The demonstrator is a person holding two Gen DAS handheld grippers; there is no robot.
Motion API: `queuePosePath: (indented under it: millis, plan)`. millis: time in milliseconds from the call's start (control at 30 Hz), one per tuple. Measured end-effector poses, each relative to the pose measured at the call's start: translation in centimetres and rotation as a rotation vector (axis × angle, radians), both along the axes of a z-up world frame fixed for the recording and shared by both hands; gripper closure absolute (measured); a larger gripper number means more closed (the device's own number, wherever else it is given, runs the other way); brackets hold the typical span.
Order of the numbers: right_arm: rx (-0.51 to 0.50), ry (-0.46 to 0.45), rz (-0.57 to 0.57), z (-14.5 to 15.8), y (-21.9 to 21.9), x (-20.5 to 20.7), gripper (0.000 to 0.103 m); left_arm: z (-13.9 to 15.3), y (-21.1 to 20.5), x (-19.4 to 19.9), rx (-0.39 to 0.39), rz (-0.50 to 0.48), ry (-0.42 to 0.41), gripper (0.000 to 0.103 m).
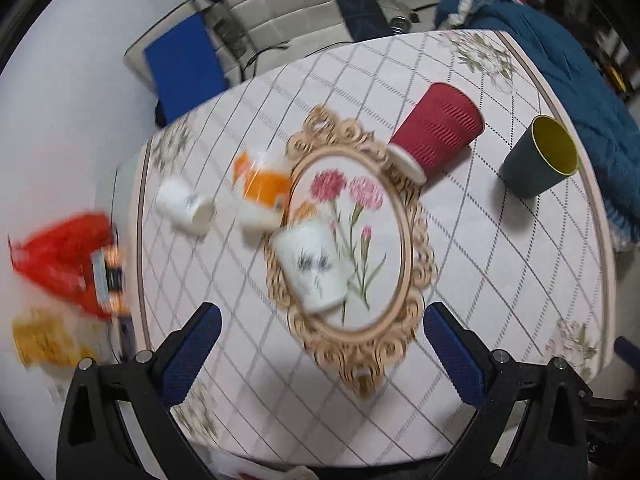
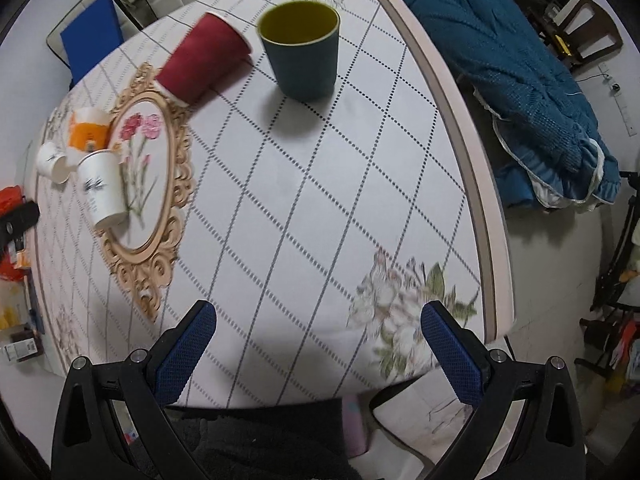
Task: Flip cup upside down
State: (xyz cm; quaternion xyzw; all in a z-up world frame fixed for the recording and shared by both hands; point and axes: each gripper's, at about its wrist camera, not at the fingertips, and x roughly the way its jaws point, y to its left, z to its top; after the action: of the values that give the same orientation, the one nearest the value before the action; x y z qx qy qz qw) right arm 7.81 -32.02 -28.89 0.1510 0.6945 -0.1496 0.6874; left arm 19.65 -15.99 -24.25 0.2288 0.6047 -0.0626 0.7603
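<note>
A dark teal cup with a yellow inside (image 2: 302,54) stands upright, mouth up, at the far part of the table; it also shows in the left wrist view (image 1: 540,156) at the right. A red ribbed paper cup (image 1: 436,130) (image 2: 202,62) stands upside down beside it. A white paper cup (image 1: 310,268) (image 2: 102,190) stands upside down on the framed flower print (image 1: 400,240). My left gripper (image 1: 322,330) is open and empty, above the table near the white cup. My right gripper (image 2: 318,326) is open and empty over the near table edge.
A small white cup (image 1: 184,208) and an orange and white cup (image 1: 262,196) stand left of the frame. A blue blanket (image 2: 520,80) lies right of the table. Chairs (image 1: 276,8) stand behind it. Red and yellow bags (image 1: 60,264) lie at the left.
</note>
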Motion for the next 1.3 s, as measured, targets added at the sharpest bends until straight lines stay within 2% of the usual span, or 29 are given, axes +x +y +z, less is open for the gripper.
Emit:
queuePosePath:
  millis: [233,600,933,1167,1300]
  plan:
    - [0.001,0.038,0.018,-3.6,-2.3,3.9,0.000,-2.3,-5.2,4.2,0.093,-0.196,-0.004,0.000]
    - [-0.006,0.064,0.007,-6.4,-4.8,7.6,0.000,-7.0,-12.2,8.3,0.147,-0.528,0.071,0.000]
    - [-0.004,0.084,-0.018,-7.7,-6.1,9.8,0.000,-10.8,-15.1,11.2,0.095,-0.584,0.208,0.000]
    - [-0.006,0.091,-0.030,-8.2,-6.8,10.8,0.000,-12.2,-16.8,11.6,0.069,-0.618,0.253,0.001]
    - [-0.009,0.092,-0.040,-8.3,-7.1,11.0,0.000,-13.0,-17.6,11.8,0.071,-0.637,0.258,0.018]
